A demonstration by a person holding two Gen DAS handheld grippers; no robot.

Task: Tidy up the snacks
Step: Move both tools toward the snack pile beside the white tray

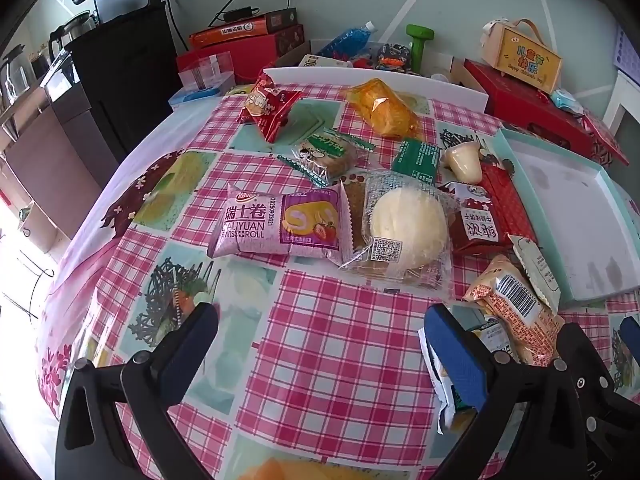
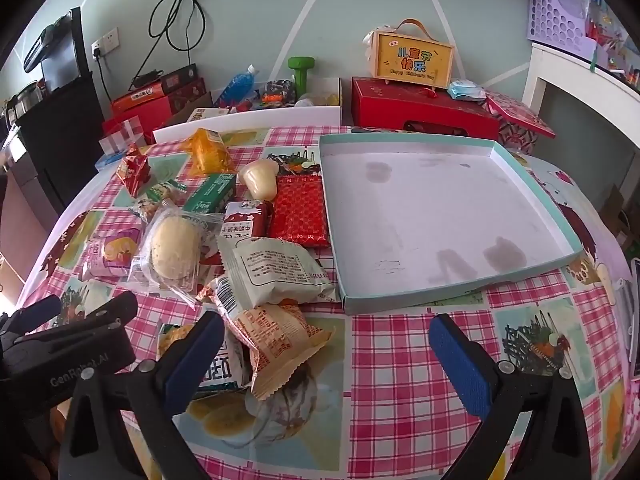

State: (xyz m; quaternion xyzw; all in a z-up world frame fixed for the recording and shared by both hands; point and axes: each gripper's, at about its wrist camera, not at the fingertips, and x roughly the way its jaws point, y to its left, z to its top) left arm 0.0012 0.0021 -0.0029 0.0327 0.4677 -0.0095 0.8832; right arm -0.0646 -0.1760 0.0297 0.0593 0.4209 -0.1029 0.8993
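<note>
Both my tools hang released over the checked worktop (image 2: pixel 400 360), nothing between the fingers. My left tool (image 1: pixel 320 344) faces the snacks: Swiss roll (image 1: pixel 280 226) at 11 o'clock, bun (image 1: pixel 406 230) at 1. My right tool (image 2: pixel 326 352) has the orange packet (image 2: pixel 280 340) beside its left finger; the tray (image 2: pixel 440 212) sits at 1 o'clock, snacks heaped just left of it.

Each gripper is built of black plastic arms with slotted cut-outs and silver screws at the pivots. The left gripper (image 1: pixel 320 332) and the right gripper (image 2: pixel 326 340) both carry textured blue pads (image 2: pixel 460 364) on the inner faces of their fingers. Pale lettering marks the left gripper's black body in the right wrist view.
</note>
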